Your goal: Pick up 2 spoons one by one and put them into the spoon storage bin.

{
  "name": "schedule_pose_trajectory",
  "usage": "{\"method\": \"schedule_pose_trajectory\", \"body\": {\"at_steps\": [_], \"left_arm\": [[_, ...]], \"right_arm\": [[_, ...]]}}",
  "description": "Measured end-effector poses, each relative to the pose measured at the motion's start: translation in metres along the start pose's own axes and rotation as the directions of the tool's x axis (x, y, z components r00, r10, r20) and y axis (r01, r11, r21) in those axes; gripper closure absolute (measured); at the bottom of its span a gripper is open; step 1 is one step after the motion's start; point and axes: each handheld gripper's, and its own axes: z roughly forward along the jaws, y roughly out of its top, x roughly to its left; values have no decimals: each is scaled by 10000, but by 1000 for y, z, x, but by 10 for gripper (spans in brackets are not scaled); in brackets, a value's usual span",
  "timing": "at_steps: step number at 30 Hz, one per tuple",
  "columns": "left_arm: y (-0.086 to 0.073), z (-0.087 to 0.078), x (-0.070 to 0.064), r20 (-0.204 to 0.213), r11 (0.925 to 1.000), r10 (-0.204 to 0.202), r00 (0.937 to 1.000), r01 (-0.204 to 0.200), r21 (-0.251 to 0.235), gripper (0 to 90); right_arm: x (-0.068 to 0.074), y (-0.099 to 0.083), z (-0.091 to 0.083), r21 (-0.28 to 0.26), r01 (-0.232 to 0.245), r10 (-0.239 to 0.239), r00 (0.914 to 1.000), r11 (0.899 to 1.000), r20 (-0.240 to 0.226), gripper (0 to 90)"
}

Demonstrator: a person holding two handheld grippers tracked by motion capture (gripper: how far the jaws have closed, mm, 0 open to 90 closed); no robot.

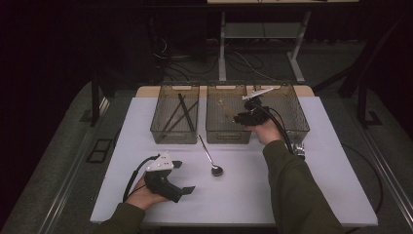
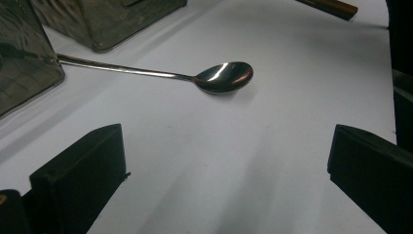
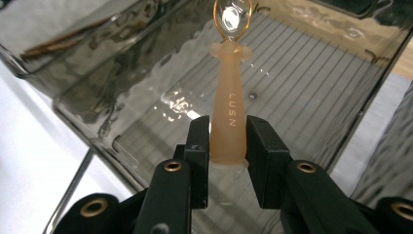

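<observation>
Orange spoon (image 3: 228, 122) sits clamped in the right tongs (image 3: 228, 146) over the middle bin (image 1: 227, 134); it may slip; left tongs (image 2: 224, 170) gape apart.

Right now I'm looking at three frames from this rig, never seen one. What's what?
No robot: a person holds a two-jaw gripper in each hand at a white table. The high view looks down from above; each gripper view rides on its own gripper.

The left gripper is open, near a long-handled shiny metal spoon lying on the table.

The right gripper is shut on a small peach-coloured plastic spoon, held over the middle one of three smoky see-through bins. The left bin holds dark sticks.
</observation>
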Motion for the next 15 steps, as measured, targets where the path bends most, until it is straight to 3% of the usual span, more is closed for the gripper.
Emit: {"method": "schedule_pose_trajectory", "body": {"at_steps": [4,6,15], "left_arm": [[0,0,0,18,10000,12,10000,-12,7,0],[0,0,0,21,10000,12,10000,-12,2,0],[0,1,0,-5,10000,59,10000,-59,24,0]], "right_arm": [[-1,0,7,206,40,-44,9999,9998,148,665],[-2,0,8,120,-158,156,9998,9998,149,537],[-2,-1,-7,-295,-361,361,9993,9989,11,453]]}}
